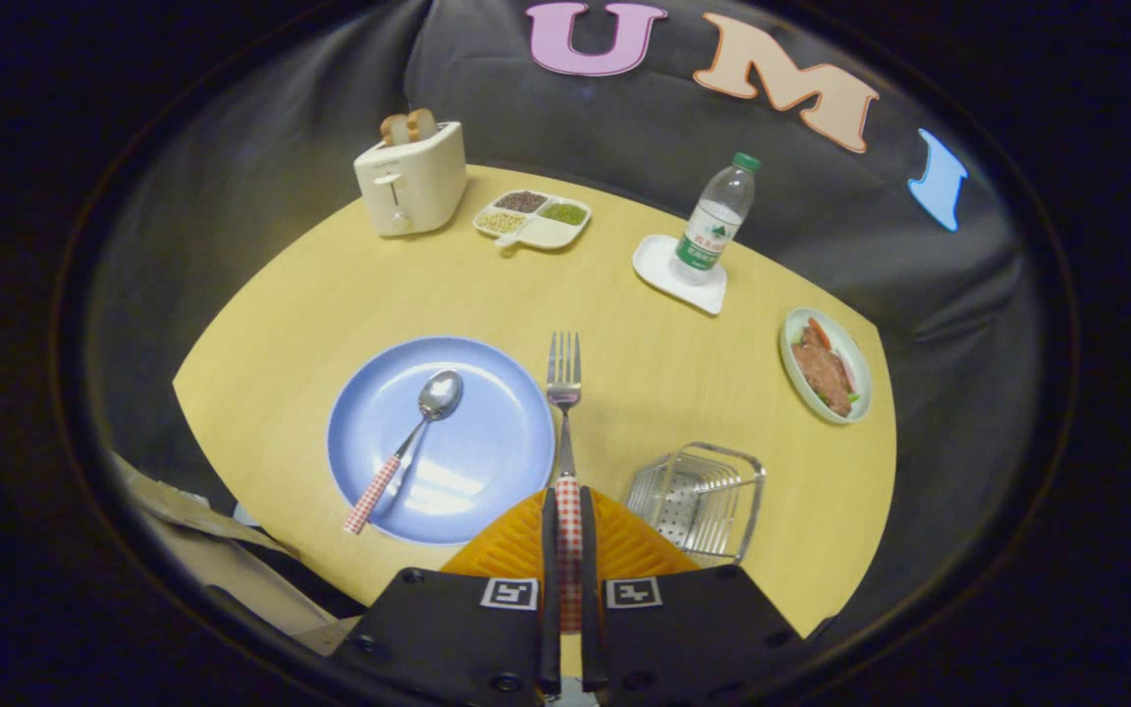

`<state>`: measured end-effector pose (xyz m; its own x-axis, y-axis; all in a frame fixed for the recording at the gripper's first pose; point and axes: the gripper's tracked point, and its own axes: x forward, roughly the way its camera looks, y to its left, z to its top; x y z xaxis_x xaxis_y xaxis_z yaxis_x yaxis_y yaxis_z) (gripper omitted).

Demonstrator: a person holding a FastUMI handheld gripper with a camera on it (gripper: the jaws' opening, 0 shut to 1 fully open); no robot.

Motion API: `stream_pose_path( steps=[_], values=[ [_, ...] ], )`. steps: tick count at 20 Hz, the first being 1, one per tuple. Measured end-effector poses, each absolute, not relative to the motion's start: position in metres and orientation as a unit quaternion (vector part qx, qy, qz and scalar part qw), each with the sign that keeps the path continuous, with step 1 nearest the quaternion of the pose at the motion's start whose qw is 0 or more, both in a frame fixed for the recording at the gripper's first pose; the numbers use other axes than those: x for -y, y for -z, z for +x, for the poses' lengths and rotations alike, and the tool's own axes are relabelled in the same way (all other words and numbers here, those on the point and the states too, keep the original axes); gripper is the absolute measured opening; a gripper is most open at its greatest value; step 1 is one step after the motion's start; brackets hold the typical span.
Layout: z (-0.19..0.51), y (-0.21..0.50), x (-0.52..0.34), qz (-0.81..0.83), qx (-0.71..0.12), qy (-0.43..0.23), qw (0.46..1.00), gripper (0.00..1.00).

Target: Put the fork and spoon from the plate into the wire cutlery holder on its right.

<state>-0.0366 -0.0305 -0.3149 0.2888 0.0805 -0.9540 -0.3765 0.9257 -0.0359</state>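
Note:
My gripper (567, 511) is shut on the checked red-and-white handle of the fork (564, 393), both fingers pressing on it. The fork is lifted above the table, its tines pointing ahead, between the blue plate (487, 432) and the wire cutlery holder (698, 501). The spoon (408, 437), with the same checked handle, lies on the plate to the left of the fingers, bowl facing away. The metal holder sits just right of the fingers, tipped in view, with nothing inside that I can see.
On the round wooden table (310, 304) beyond: a white toaster (410, 177) with bread, a divided dish (532, 219) of grains, a water bottle (718, 221) on a white coaster (659, 267), and an oval dish (826, 365) of food at the right edge.

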Motion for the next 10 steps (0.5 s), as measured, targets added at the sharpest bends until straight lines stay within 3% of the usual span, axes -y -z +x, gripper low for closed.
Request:
stream_pose_path(
  steps=[10],
  values=[
    [-0.032,0.284,0.107,-0.190,-0.605,-0.131,0.762,0.11]
  ],
)
